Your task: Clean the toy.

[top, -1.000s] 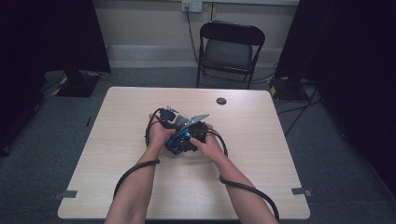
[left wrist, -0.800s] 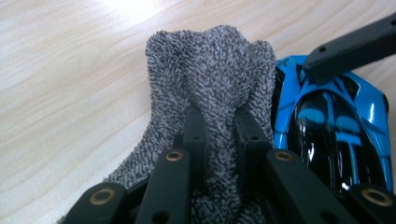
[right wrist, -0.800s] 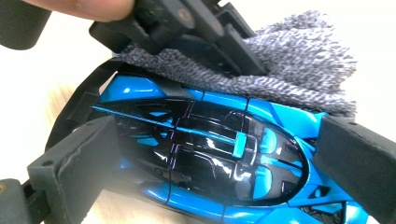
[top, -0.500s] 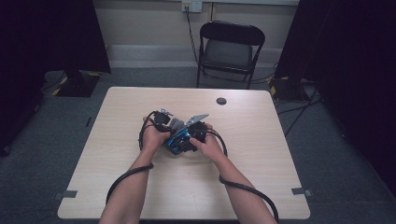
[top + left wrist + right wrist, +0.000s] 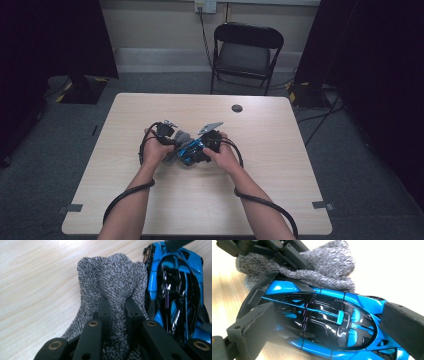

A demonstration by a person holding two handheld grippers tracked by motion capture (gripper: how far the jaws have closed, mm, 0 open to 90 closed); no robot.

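Left gripper view: L gripper (image 5: 117,308) pinching grey cloth (image 5: 112,280) vs blue toy car (image 5: 175,287), likely for wiping; R gripper (image 5: 322,325) clamping car steady.

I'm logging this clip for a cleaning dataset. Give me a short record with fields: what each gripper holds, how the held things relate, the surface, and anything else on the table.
left gripper: shut on a fold of the grey, nubbly terry cloth
right gripper: jaws clamp the glossy blue and black toy car at both ends
cloth vs car: cloth lies against the car's side, touching it
surface: light wooden table
other item: small dark round disc near the table's far edge, apart from the hands
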